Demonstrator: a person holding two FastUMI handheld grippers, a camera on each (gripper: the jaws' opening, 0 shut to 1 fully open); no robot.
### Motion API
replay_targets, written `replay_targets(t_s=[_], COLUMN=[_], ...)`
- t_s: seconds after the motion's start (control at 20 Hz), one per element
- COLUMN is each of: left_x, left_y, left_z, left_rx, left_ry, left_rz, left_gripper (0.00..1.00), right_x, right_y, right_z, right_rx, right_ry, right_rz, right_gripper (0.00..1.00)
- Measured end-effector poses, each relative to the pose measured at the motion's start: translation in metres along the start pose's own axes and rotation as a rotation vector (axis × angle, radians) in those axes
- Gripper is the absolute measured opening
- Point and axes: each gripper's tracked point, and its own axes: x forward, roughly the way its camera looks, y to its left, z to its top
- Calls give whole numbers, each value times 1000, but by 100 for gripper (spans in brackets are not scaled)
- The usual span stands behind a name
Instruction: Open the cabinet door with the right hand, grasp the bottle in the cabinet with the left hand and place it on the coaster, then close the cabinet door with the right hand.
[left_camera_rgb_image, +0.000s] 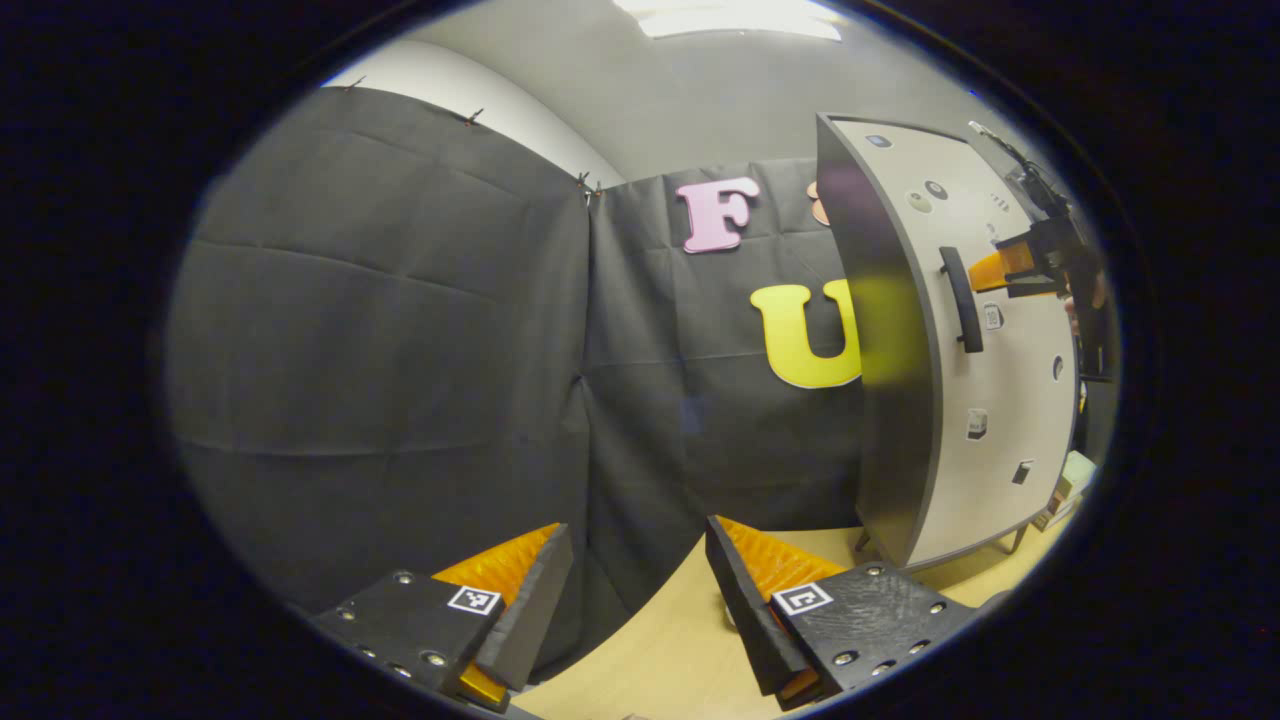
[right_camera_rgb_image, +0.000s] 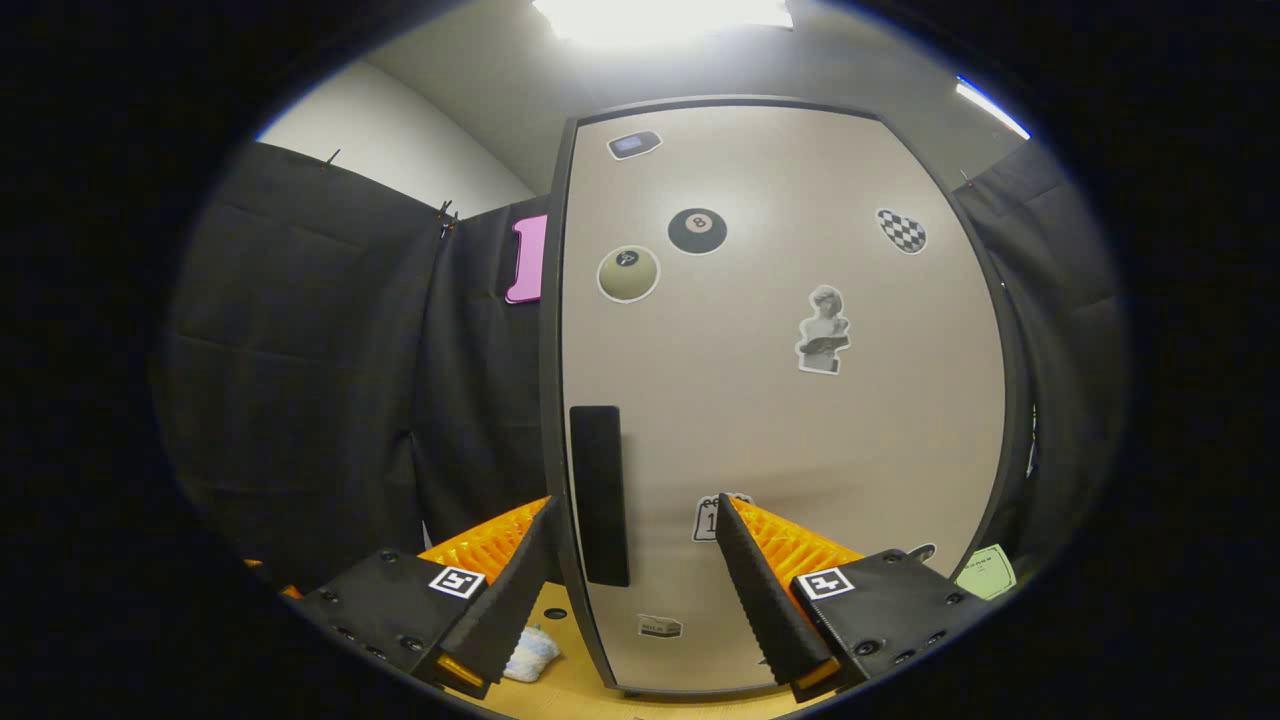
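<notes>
Each of the two handheld grippers, the left gripper (left_camera_rgb_image: 640, 590) and the right gripper (right_camera_rgb_image: 635, 590), has two wedge-shaped jaws with ribbed inner faces. Behind the jaws sit flat dark plates with round screw heads, and each plate bears a small square black-and-white marker.

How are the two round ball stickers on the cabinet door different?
The eight-ball sticker is dark with a pale centre circle, while the cream ball sticker is pale with a dark centre spot. The eight-ball sticker sits higher on the cabinet door and farther from the edge with the door handle; the cream ball sticker sits lower, nearer that edge. Both are round, similar in size and lie flat on the door.
</notes>
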Motion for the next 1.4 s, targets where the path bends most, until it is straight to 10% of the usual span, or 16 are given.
replay_targets(t_s=[0.4,0.65,0.85,1.4], left_x=[-5,-5,-7,-20], left_y=[39,44,36,-35], left_z=[-16,-18,-15,15], left_rx=[-15,-24,-11,16], left_ry=[24,30,29,-24], left_rz=[41,37,-1,-95], left_gripper=[82,83,82,82], right_x=[40,49,44,-3], right_y=[24,16,18,24], right_z=[-18,-15,-16,-11], right_rx=[23,56,33,69], right_ry=[70,94,139,189], right_rz=[-20,-55,2,189], right_gripper=[89,35,14,17])
